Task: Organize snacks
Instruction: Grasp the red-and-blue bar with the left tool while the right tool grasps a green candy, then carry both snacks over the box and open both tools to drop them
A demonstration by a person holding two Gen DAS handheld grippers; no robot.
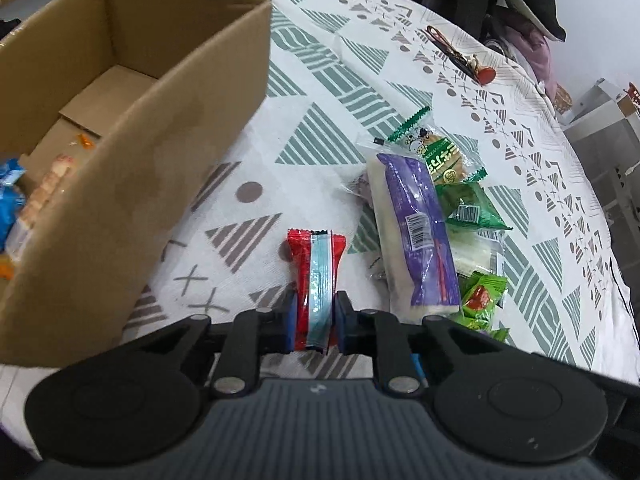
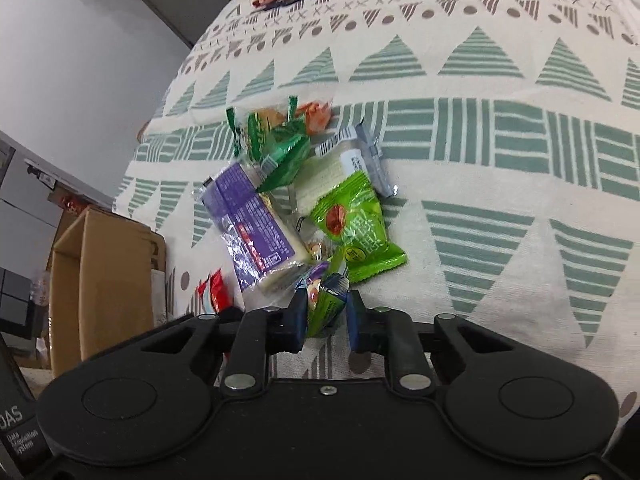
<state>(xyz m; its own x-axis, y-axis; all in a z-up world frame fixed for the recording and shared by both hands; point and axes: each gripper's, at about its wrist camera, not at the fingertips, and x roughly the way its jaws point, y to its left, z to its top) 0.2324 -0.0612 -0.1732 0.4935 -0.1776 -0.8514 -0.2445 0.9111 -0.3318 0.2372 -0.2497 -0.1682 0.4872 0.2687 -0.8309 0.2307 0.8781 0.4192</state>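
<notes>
Fingers pinch one snack each.
Your left gripper [image 1: 316, 318] clamps one red packet [image 1: 317, 276]; your right gripper [image 2: 327, 316] nips one green packet [image 2: 325, 310], one purple bar [image 2: 256, 224] just ahead-left.

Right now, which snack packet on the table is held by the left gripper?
The red packet with the pale blue stripe, pinched between the left gripper fingers. It lies apart from the purple and green packets.

Glossy plastic snack wrappers [image 1: 416, 236]; matt cardboard box [image 1: 132, 152]; woven cloth tablecloth [image 2: 480, 160].
</notes>
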